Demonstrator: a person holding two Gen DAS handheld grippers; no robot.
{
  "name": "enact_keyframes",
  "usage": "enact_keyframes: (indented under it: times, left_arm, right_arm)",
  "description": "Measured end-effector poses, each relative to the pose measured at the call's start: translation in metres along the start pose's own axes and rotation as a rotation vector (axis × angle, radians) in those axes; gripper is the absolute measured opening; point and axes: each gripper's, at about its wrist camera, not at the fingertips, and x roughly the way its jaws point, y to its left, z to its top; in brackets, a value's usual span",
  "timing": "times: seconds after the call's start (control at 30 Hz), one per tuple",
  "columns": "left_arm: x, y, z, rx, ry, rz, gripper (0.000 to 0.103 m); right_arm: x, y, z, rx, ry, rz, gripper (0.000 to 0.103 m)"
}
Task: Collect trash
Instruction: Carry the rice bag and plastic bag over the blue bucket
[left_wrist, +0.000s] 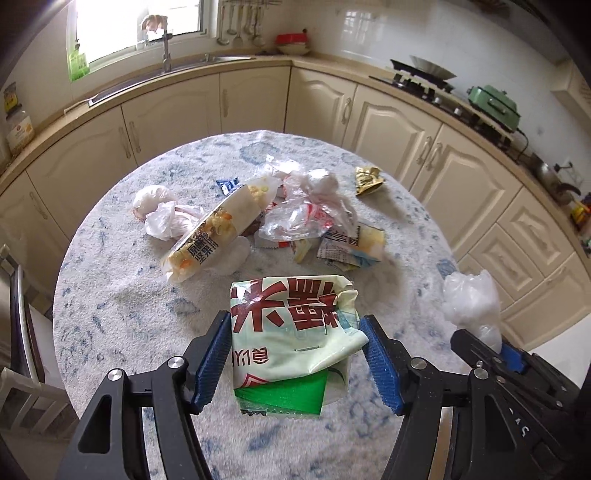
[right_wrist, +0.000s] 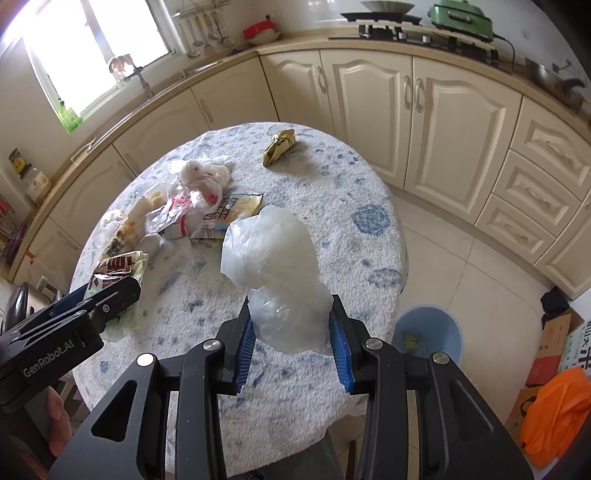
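1. The right gripper has its blue fingers pinching a crumpled clear plastic bag; the bag bulges up and forward out of the grip, off the bench.
2. The left gripper carries a pale green snack wrapper with red lettering. The left blue pad presses its edge; on the right the pad seems to meet only the wrapper's crumpled corner, so I judge the grip light. The fingers are spread fairly wide around it, and the wrapper's long axis runs along them, away from the camera.
3. The relation that counts: the blue waste bin stands on the floor just past the bench edge, below and right of the right gripper. The right hand is clearly nearer; the left hand would have to cross the bench to reach it.
4. My judgement: both loads are ready for the bin, and the right one should drop first.
5. Farther out on the bench lies the main heap: a long nut packet, clear bags and torn wrappers, overlapping.
6. Farthest, alone near the far edge, sits a gold wrapper, well apart from the heap.
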Motion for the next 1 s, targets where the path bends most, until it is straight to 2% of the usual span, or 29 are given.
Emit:
enact_keyframes:
  times: [0.2,0.47,0.73,1.0]
  left_arm:
    - [-0.023,-0.008,-0.014,0.037,-0.020,-0.009,0.064]
    - [-0.025,-0.041,-0.020,0.106,-0.005,-0.045,0.064]
    - [0.001,-0.108,-0.023,0.234,0.061,-0.128,0.064]
    - [0.038,-0.184,-0.027,0.364,0.149,-0.204,0.064]
  right_arm:
    - [-0.013,-0.007,-0.011,0.021,-0.014,-0.011,0.037]
    - [-0.028,-0.047,-0.026,0.110,-0.026,-0.056,0.037]
    - [-0.048,-0.111,-0.043,0.240,-0.041,-0.141,0.037]
    - [-0.057,-0.184,-0.060,0.376,-0.020,-0.228,0.037]
